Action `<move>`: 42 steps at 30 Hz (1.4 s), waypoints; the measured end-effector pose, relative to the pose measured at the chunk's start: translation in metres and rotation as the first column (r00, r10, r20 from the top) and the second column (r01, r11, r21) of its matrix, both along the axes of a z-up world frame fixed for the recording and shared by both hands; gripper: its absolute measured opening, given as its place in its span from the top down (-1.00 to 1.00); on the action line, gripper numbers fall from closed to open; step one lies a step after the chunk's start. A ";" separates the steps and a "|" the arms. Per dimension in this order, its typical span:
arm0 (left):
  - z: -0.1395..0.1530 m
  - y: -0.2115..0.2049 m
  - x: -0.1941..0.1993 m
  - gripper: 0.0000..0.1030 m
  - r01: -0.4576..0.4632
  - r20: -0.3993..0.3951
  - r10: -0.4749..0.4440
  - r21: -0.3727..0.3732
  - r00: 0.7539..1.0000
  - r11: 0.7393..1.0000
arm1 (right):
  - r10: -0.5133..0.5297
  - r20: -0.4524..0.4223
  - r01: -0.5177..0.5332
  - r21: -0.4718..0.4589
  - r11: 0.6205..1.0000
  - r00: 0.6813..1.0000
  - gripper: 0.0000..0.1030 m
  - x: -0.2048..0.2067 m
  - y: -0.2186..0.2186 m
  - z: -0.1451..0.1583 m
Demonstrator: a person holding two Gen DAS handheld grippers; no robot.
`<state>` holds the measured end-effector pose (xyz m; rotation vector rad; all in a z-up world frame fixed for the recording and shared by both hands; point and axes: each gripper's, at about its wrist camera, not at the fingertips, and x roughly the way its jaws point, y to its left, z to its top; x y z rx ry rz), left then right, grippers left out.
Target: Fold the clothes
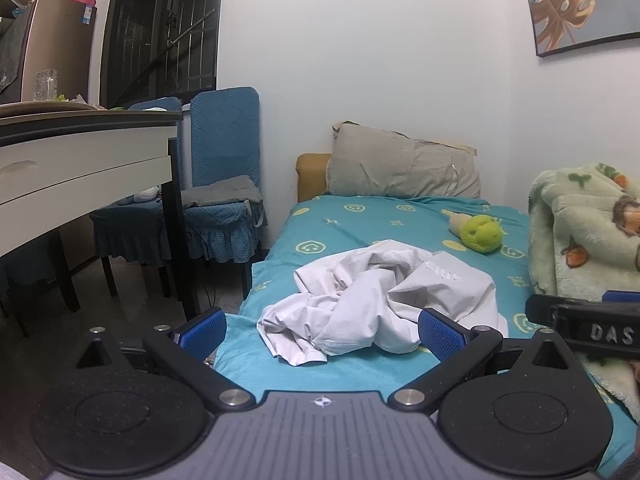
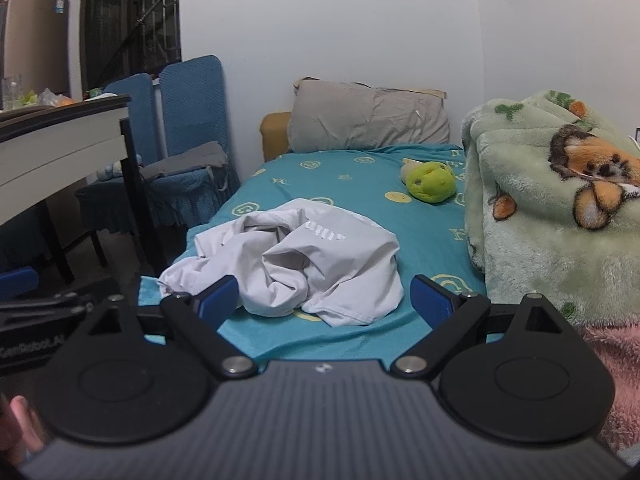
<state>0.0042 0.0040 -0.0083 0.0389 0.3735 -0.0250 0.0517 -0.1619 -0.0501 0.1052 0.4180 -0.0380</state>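
A crumpled white garment (image 1: 376, 300) (image 2: 296, 264) lies in a heap on the teal bed sheet (image 1: 360, 220) (image 2: 352, 184), close to the bed's left edge. My left gripper (image 1: 320, 332) is open just in front of the heap, its blue pads (image 1: 204, 332) on either side of the near folds, not touching them. My right gripper (image 2: 324, 300) is open too, hovering before the same heap with nothing between its fingers. The right gripper's black body shows at the right edge of the left wrist view.
A grey pillow (image 1: 404, 164) (image 2: 368, 120) leans at the head of the bed. A green plush toy (image 1: 480, 234) (image 2: 430, 182) lies beyond the garment. A fleece blanket (image 1: 584, 232) (image 2: 552, 208) is piled on the right. Left of the bed stand blue chairs (image 1: 224, 184) and a white table (image 1: 80, 160).
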 end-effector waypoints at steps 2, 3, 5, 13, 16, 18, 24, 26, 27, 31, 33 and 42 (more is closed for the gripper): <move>-0.002 -0.001 0.002 -0.99 0.013 -0.011 -0.013 0.004 1.000 1.000 | -0.018 0.001 0.018 0.020 1.000 1.000 -0.83 0.007 -0.004 0.008; -0.003 -0.001 0.003 -0.99 0.020 -0.018 -0.020 0.007 1.000 1.000 | -0.031 0.017 0.031 0.036 0.999 0.999 -0.82 0.009 -0.007 0.015; -0.007 -0.005 0.009 -0.99 0.039 -0.032 -0.038 0.018 0.999 0.999 | -0.051 0.056 0.047 0.057 0.997 0.997 -0.83 0.014 -0.012 0.033; -0.023 -0.042 0.047 -0.98 0.196 -0.130 -0.170 0.221 0.977 0.955 | -0.087 0.137 0.078 0.072 0.994 0.987 -0.83 0.058 -0.049 0.086; -0.035 -0.061 0.069 -0.90 0.302 -0.173 -0.258 0.315 0.950 0.900 | -0.109 0.107 0.100 0.087 0.991 0.988 -0.83 0.070 -0.069 0.077; -0.046 -0.072 0.087 -0.84 0.355 -0.200 -0.299 0.365 0.933 0.861 | -0.138 0.083 0.128 0.112 0.985 0.987 -0.83 0.075 -0.080 0.064; -0.091 -0.108 0.123 -0.78 0.533 -0.225 -0.496 0.528 0.839 0.662 | -0.167 -0.063 0.176 0.208 0.962 0.984 -0.83 0.094 -0.100 0.013; -0.111 -0.116 0.137 -0.71 0.551 -0.229 -0.520 0.546 0.823 0.631 | -0.165 -0.108 0.186 0.235 0.954 0.980 -0.82 0.100 -0.102 0.000; -0.121 -0.119 0.145 -0.61 0.554 -0.238 -0.517 0.543 0.822 0.631 | -0.165 -0.120 0.189 0.238 0.953 0.979 -0.82 0.104 -0.102 -0.004; -0.148 -0.118 0.177 -0.24 0.546 -0.272 -0.476 0.499 0.836 0.673 | -0.167 -0.136 0.195 0.231 0.953 0.977 -0.82 0.121 -0.098 -0.017; -0.155 -0.114 0.188 0.04 0.530 -0.259 -0.467 0.513 0.846 0.675 | -0.166 -0.137 0.194 0.227 0.954 0.977 -0.82 0.130 -0.095 -0.023; -0.100 -0.078 0.198 0.95 0.404 -0.026 -0.425 0.368 0.905 0.838 | -0.148 -0.175 0.180 0.180 0.967 0.973 -0.82 0.151 -0.086 -0.042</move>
